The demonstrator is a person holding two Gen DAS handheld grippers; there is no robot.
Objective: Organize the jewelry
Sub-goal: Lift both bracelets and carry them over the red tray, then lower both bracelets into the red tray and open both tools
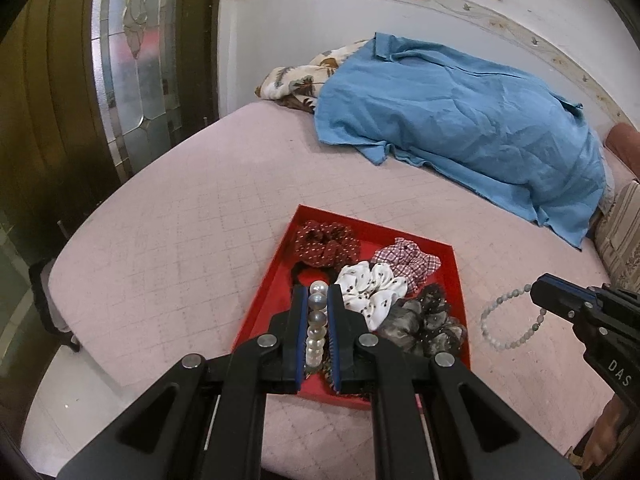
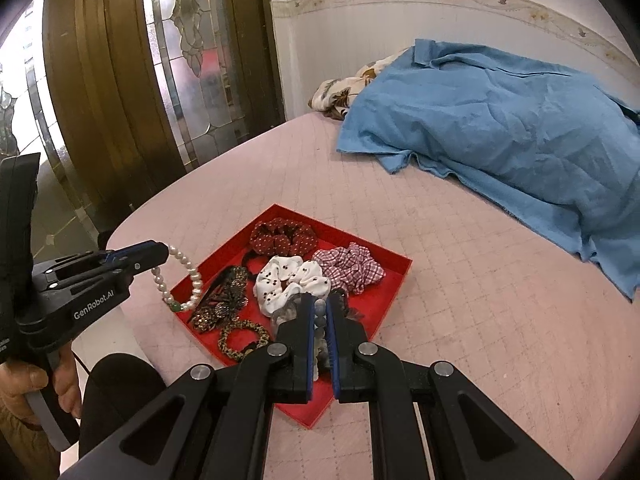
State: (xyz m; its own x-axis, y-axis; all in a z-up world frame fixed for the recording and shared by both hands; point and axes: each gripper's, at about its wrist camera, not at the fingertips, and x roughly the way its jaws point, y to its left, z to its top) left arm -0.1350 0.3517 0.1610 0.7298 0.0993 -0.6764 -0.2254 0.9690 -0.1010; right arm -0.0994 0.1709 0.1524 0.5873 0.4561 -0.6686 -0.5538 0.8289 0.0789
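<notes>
A red tray (image 1: 456,280) (image 2: 396,276) lies on the pink bed and holds several scrunchies: a red dotted one (image 1: 326,244) (image 2: 282,236), a white dotted one (image 1: 372,286) (image 2: 292,280), a pink checked one (image 1: 406,260) (image 2: 350,266) and a dark sheer one (image 1: 424,324). My left gripper (image 1: 319,292) (image 2: 160,258) is shut on a white pearl bracelet (image 1: 316,320) (image 2: 186,280) above the tray's left edge. My right gripper (image 2: 320,304) (image 1: 536,292) is shut on a grey bead bracelet (image 1: 504,320) (image 2: 320,328) near the tray's right side.
A blue cloth (image 1: 460,120) (image 2: 520,120) covers a pile at the back of the bed, with a floral cloth (image 1: 296,80) beside it. A leopard hair tie (image 2: 240,338) and dark hair clips (image 2: 224,300) lie in the tray. A glass-panelled wooden door (image 2: 120,100) stands left.
</notes>
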